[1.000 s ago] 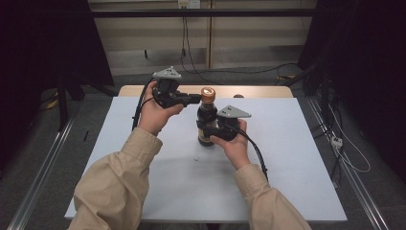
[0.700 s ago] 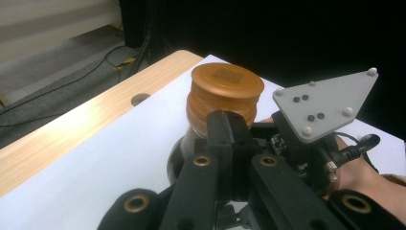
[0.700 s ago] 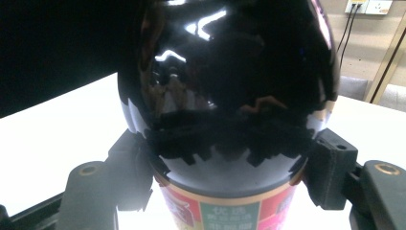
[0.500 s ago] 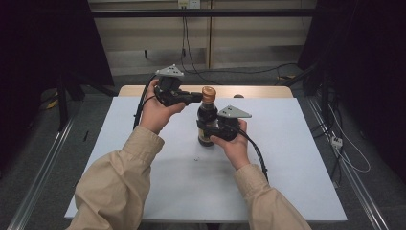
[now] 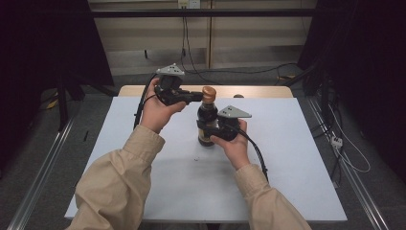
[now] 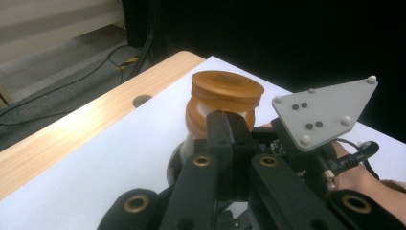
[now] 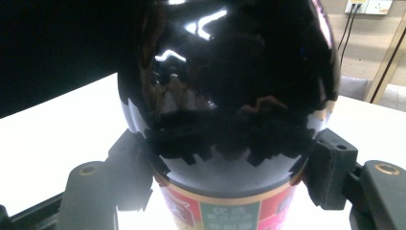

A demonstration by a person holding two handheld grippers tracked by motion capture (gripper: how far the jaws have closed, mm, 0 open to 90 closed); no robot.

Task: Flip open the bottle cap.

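A dark glossy bottle (image 5: pixel 207 122) with an orange-brown cap (image 5: pixel 208 92) stands upright near the middle of the white table (image 5: pixel 287 143). My right gripper (image 5: pixel 209 129) is shut on the bottle's body from the near right side. In the right gripper view its pads (image 7: pixel 330 175) press both flanks of the bottle (image 7: pixel 225 86), just above a coloured label (image 7: pixel 225 215). My left gripper (image 5: pixel 197 96) is held level at cap height, coming in from the left. Its jaws are shut together, with their tip (image 6: pixel 229 120) against the neck just under the cap (image 6: pixel 227 88).
A bare wooden strip (image 5: pixel 253 91) with a small round hole (image 6: pixel 142 100) runs along the table's far edge. Cables lie on the floor behind and to the right. Metal rails (image 5: pixel 45 163) flank the table on both sides.
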